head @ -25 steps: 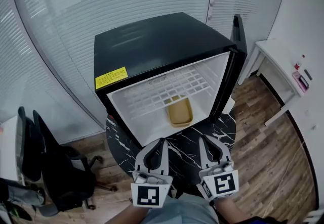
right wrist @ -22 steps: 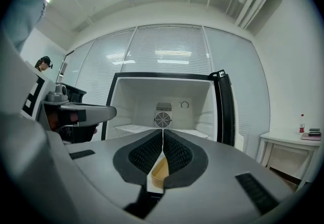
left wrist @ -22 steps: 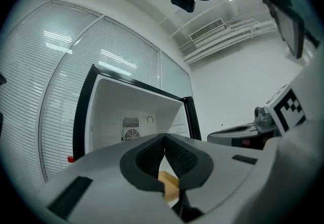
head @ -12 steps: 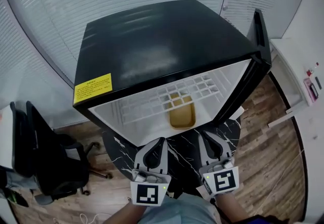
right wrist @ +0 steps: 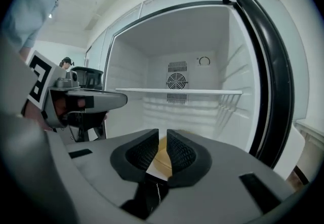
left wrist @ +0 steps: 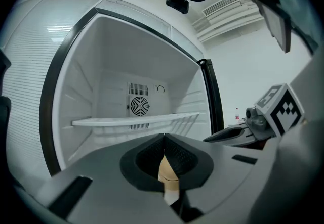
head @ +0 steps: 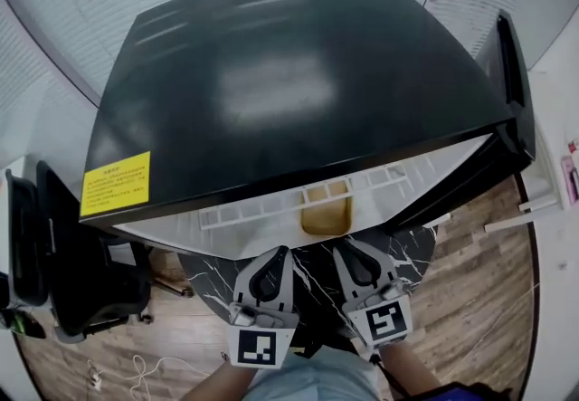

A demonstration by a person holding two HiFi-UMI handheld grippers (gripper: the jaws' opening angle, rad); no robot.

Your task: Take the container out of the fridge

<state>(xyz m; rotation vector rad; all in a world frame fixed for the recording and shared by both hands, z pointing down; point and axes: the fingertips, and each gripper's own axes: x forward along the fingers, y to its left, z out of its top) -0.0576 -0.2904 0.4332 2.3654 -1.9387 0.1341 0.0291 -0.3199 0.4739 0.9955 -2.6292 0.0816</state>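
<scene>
A tan container [head: 326,216] stands inside the open black mini fridge [head: 298,91], on the fridge's white floor near the front edge. From above, the fridge top hides most of the inside. My left gripper [head: 271,254] hangs just in front of the opening, left of the container, jaws shut and empty. My right gripper [head: 348,250] is beside it, jaws together with only a thin slit, holding nothing. In the left gripper view the container [left wrist: 167,172] shows behind the left gripper [left wrist: 164,139]. In the right gripper view the container [right wrist: 161,160] lies past the right gripper [right wrist: 162,134].
The fridge door [head: 511,73] stands open at the right. A white shelf [right wrist: 177,90] and a fan [right wrist: 176,81] sit at the back inside. The fridge rests on a black marbled table [head: 403,250]. A black office chair [head: 81,272] is at the left, a white table [head: 554,177] at the right.
The head view has moved forward over the fridge, so its black top now covers most of the inside. Both grippers are closer to the opening, jaws unchanged.
</scene>
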